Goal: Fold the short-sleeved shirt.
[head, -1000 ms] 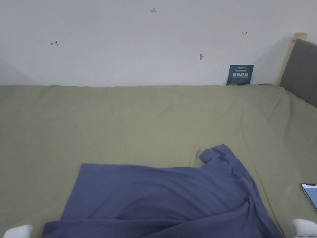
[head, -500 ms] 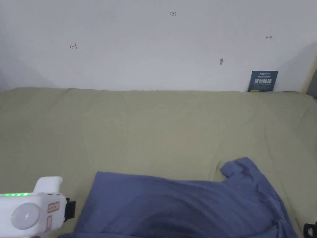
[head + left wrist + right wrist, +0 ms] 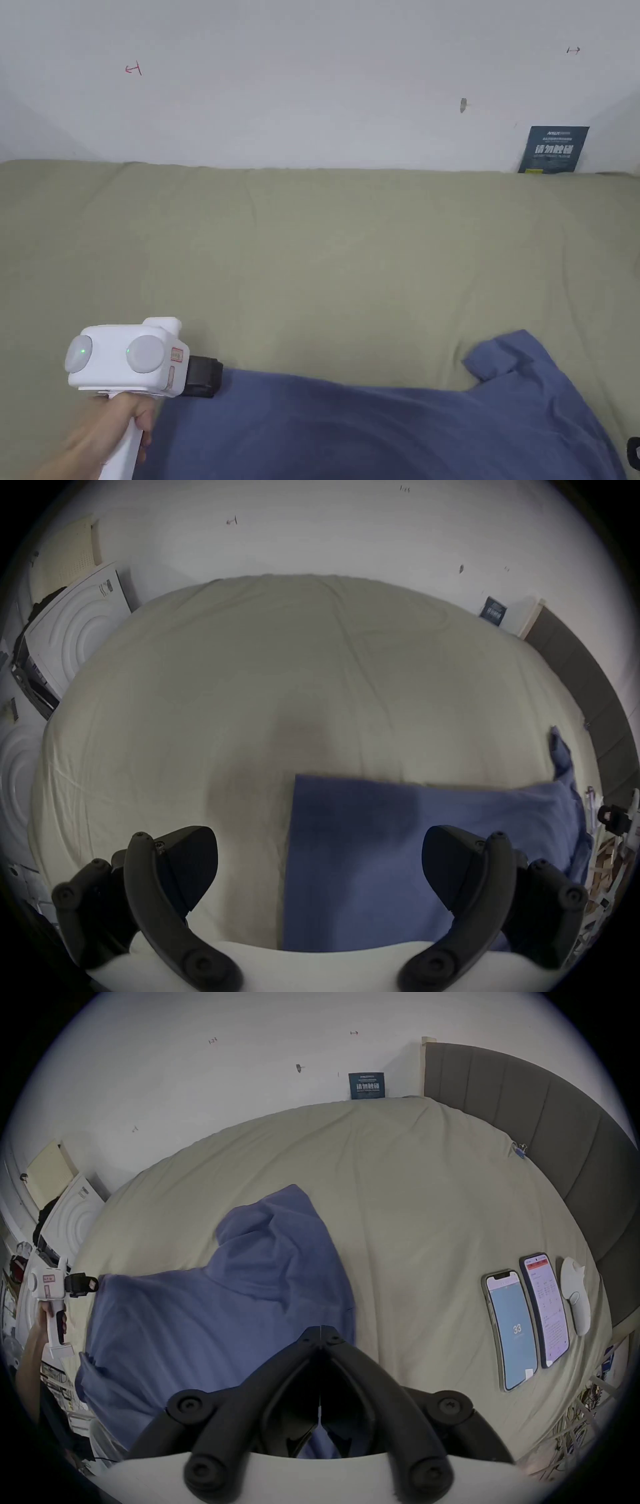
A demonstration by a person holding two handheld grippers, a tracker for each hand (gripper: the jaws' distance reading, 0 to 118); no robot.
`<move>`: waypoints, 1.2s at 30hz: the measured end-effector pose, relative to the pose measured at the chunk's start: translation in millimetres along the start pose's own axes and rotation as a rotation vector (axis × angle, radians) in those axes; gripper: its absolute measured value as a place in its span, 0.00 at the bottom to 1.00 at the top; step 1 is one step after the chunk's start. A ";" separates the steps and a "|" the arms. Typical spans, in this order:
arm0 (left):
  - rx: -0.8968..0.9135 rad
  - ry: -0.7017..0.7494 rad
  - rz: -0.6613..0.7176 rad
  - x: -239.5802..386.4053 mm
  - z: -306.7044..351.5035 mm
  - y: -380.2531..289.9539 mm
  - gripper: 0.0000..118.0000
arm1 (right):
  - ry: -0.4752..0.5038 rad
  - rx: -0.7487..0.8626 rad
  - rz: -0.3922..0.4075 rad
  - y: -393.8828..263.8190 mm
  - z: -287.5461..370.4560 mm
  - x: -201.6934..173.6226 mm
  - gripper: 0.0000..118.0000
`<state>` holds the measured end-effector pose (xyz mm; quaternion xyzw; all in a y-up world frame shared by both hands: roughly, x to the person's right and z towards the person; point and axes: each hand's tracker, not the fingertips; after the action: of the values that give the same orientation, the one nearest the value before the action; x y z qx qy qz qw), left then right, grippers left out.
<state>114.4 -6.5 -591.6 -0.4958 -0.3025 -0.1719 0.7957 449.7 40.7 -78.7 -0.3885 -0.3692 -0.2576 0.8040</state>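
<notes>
A blue short-sleeved shirt (image 3: pixel 400 425) lies spread on an olive bedsheet (image 3: pixel 325 250), one sleeve (image 3: pixel 500 356) rumpled at its far corner; the left gripper (image 3: pixel 318 864), jaws wide apart, straddles the shirt's hem corner; the right gripper (image 3: pixel 321 1333), jaws pressed together with no cloth visibly between them, hovers over the shirt's sleeve end; two phones (image 3: pixel 526 1321) lie right of the shirt.

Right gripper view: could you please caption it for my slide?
Shut right gripper over a blue shirt on a bed.
</notes>
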 end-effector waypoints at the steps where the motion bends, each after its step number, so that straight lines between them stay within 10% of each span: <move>1: -0.009 -0.012 -0.003 0.8 -4.0 0.1 0.95 | 0.001 -0.007 0.007 1.1 -2.3 1.6 0.00; 5: -0.006 -0.002 -0.039 6.0 -1.4 -3.9 0.63 | -0.018 -0.030 0.024 8.0 -13.1 6.6 0.00; 8: 0.051 -0.003 -0.037 2.6 12.4 -4.3 0.00 | -0.021 -0.044 0.030 13.4 -22.9 7.8 0.00; 10: 0.054 -0.049 0.001 -1.5 11.1 -10.1 0.00 | -0.028 -0.048 0.041 20.1 -27.7 6.8 0.01; 12: 0.034 -0.034 -0.027 1.7 7.4 -8.0 0.00 | -0.033 -0.043 0.049 28.7 -32.4 5.3 0.44; 15: 0.026 -0.033 -0.009 -0.5 3.9 -9.4 0.00 | -0.010 -0.096 0.046 49.0 -51.9 5.5 0.69; 16: 0.026 -0.038 0.007 0.7 6.1 -5.0 0.00 | 0.010 -0.120 0.045 51.8 -58.9 3.9 0.98; 19: 0.027 -0.040 0.008 -1.0 5.8 -8.0 0.00 | -0.007 -0.171 0.073 66.2 -81.2 0.7 0.98; 24: 0.023 -0.035 -0.001 1.8 2.7 -3.6 0.00 | -0.071 -0.261 0.145 59.2 -111.2 -6.9 0.96; 27: 0.023 -0.029 -0.006 1.4 3.0 -5.0 0.00 | -0.051 -0.193 0.239 53.2 -117.5 -2.4 0.52; 29: 0.022 -0.023 -0.012 4.0 5.5 -4.1 0.00 | 0.002 -0.166 0.256 55.1 -104.7 -0.7 0.01; 36: 0.050 -0.050 0.020 -6.0 44.0 -22.0 0.00 | 0.091 -0.082 0.200 49.4 -30.6 -7.8 0.01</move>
<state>83.5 22.8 -566.1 -0.4828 -0.3216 -0.1438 0.8018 491.7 44.6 -119.4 -0.4439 -0.2810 -0.2083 0.8250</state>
